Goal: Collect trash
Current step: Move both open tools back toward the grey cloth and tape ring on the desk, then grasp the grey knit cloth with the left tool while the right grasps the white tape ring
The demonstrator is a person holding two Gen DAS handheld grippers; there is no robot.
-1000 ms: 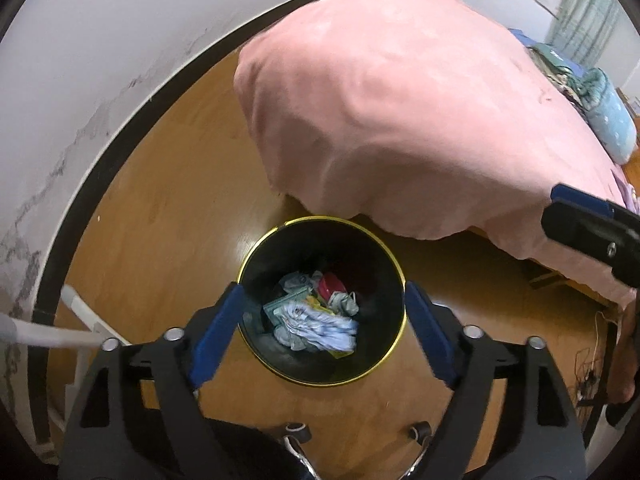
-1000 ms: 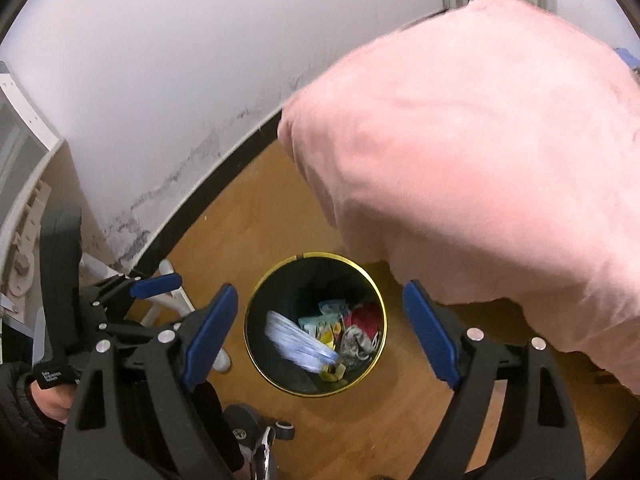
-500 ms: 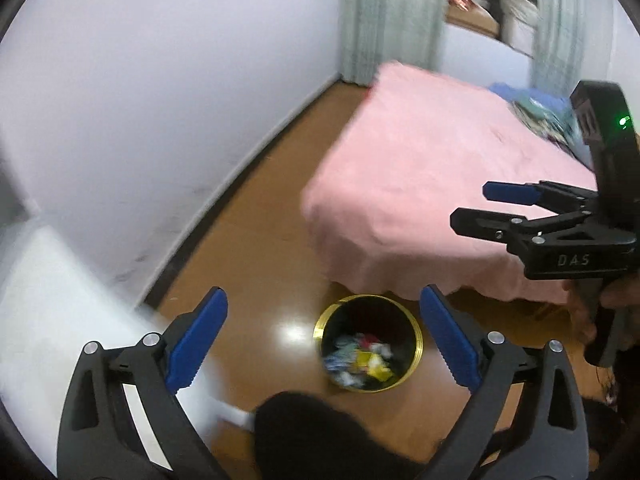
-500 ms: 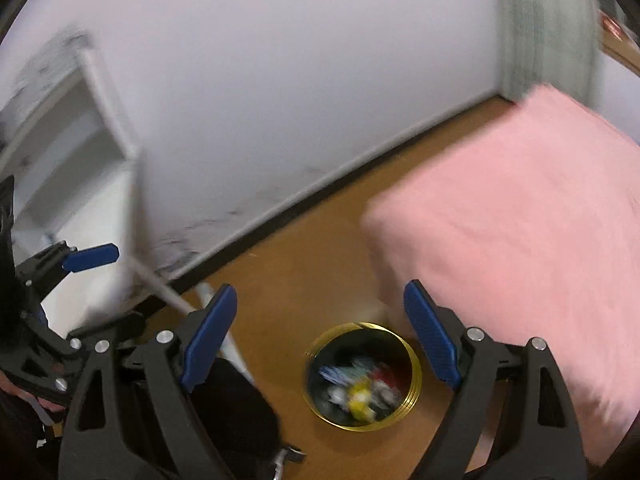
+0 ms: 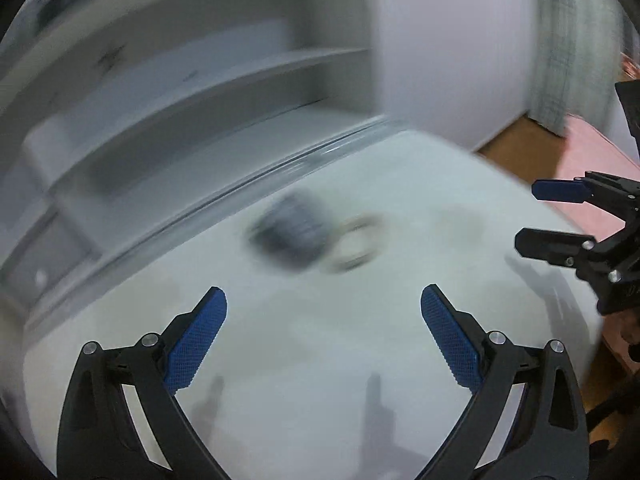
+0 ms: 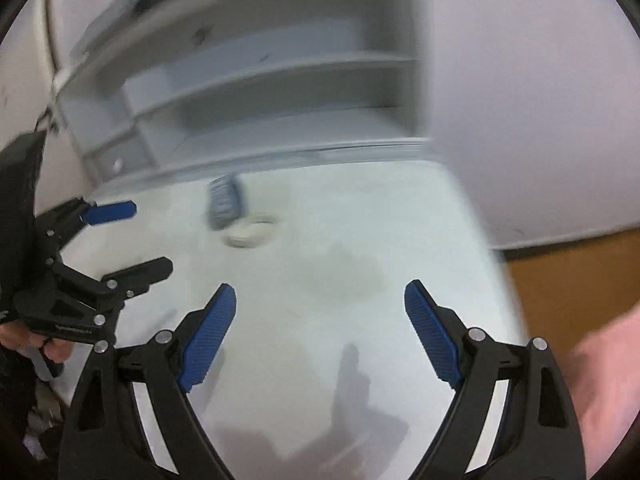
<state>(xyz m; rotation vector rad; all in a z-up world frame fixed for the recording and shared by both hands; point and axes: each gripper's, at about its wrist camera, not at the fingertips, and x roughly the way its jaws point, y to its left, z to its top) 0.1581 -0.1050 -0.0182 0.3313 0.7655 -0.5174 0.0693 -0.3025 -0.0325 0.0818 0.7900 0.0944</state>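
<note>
Trash shows only at the lower left edge of the right wrist view, as pale crumpled scraps (image 6: 38, 426) in shadow below the desk's edge; the bin that lay under both cameras a second ago is gone from both views.

Left wrist view: the left gripper (image 5: 323, 334) has black plastic arms with silver rivets and blue, finely ribbed pads. Its jaws have just been opening and now stand wide with nothing between them. Below lies a smooth, matte white desk (image 5: 320, 400) with shadows of the fingers on it. A dark, ribbed rectangular object (image 5: 292, 230) and a pale ring (image 5: 356, 242) lie touching on it; both are smeared by blur, and no writing can be read. Behind stand white shelves (image 5: 200, 92). At the right edge are wood floor (image 5: 516, 140) and the pink bedspread (image 5: 600, 184). Earlier this view held floor, bed and bin.

Right wrist view: the right gripper (image 6: 320, 334) is released too, its jaws wide and empty over the same desk. The left gripper reaches in from the left, with a hand (image 6: 40, 346) on its grip; the white lettering on its body is too small to read. The dark object and the ring lie near the back of the desk.
</note>
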